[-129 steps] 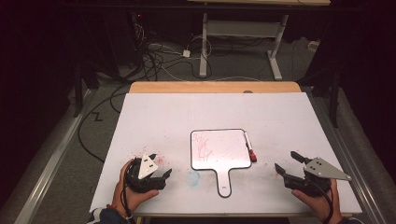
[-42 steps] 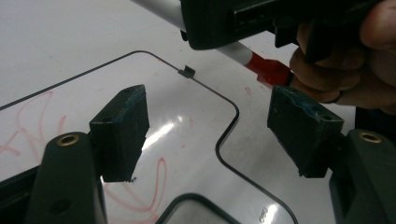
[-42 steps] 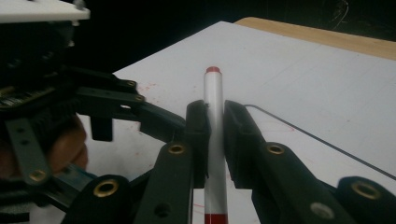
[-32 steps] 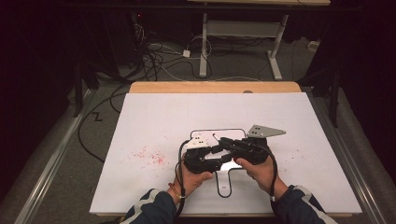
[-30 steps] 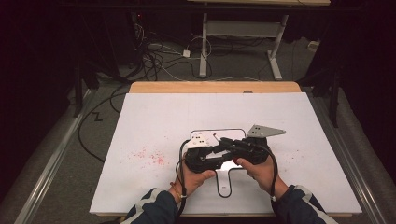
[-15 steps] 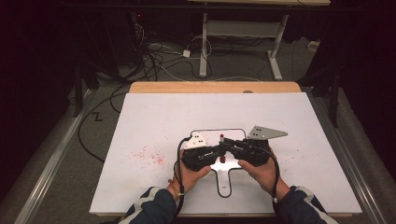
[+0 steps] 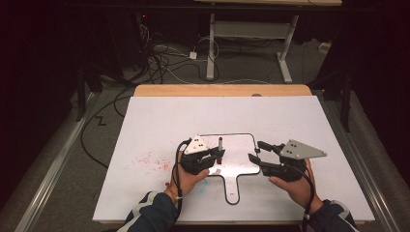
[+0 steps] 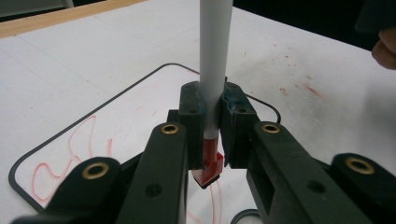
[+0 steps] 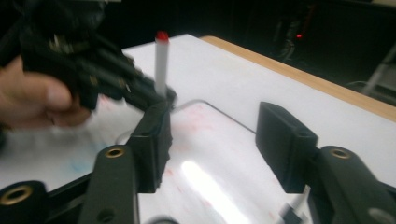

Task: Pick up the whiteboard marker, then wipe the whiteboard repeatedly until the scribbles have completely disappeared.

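Marker [image 8: 215,60]: white barrel, red at both ends, long axis upright, standing over the small whiteboard [image 7: 239,159]. The red-tipped top end [image 7: 220,140] pointed up and toward twelve o'clock in the high view; the red lower end pointed down at the board surface.

Left gripper [image 7: 212,157]: sat at the nine o'clock edge of the whiteboard, jaws clamped narrow on the marker's lower barrel, one pad pressed against each side. The left gripper view showed this grip close up, with the red lower end [image 8: 208,168] sticking out just below the pads, and red scribbles [image 8: 70,154] on the board at eight o'clock from the marker. The high view gave only the marker's top end rising above the gripper.

Right gripper [image 7: 257,151]: sat at the three o'clock edge of the whiteboard, well apart from the marker, jaws spread wide with nothing between them and touching nothing. The right gripper view, partly blurred, showed the marker [image 9: 161,65] upright at eleven o'clock, held by the other gripper, and the board's glare between its own jaws.

Whiteboard: black-rimmed, handle [image 7: 233,191] toward six o'clock, lying flat on the white table [image 7: 159,116].

Red smudges [image 7: 152,162]: on the table at nine o'clock from the left gripper.
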`<state>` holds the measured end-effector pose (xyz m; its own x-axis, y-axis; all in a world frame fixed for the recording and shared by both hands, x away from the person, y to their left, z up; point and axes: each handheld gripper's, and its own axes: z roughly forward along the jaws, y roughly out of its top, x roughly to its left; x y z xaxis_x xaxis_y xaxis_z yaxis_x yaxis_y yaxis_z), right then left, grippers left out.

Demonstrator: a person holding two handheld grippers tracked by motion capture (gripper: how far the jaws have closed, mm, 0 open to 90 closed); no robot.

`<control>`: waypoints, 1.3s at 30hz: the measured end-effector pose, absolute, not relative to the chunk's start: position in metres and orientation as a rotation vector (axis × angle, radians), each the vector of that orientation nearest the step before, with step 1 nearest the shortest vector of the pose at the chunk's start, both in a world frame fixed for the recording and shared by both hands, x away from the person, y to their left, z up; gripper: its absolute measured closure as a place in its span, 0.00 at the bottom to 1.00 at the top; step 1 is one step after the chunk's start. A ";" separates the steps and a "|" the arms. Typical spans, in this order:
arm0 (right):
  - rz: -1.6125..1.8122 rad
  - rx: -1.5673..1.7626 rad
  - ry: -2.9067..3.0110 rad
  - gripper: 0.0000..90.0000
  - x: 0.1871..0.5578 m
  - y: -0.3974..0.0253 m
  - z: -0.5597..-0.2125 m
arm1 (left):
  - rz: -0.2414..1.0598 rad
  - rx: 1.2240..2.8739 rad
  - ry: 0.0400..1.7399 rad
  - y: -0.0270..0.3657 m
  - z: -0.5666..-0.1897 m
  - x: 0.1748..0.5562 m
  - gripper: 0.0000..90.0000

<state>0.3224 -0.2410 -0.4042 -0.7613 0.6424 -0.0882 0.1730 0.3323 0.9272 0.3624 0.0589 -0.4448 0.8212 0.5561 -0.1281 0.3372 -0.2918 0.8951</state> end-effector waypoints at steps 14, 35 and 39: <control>1.201 0.731 2.107 0.39 0.293 -0.286 -0.435 | 0.330 1.948 0.679 0.068 -0.443 0.367 0.88; 1.112 0.797 2.140 0.29 0.298 -0.292 -0.451 | 0.363 1.968 0.662 0.061 -0.447 0.402 0.88; 1.113 0.799 2.140 0.29 0.298 -0.291 -0.452 | 0.377 1.971 0.679 0.061 -0.451 0.415 0.88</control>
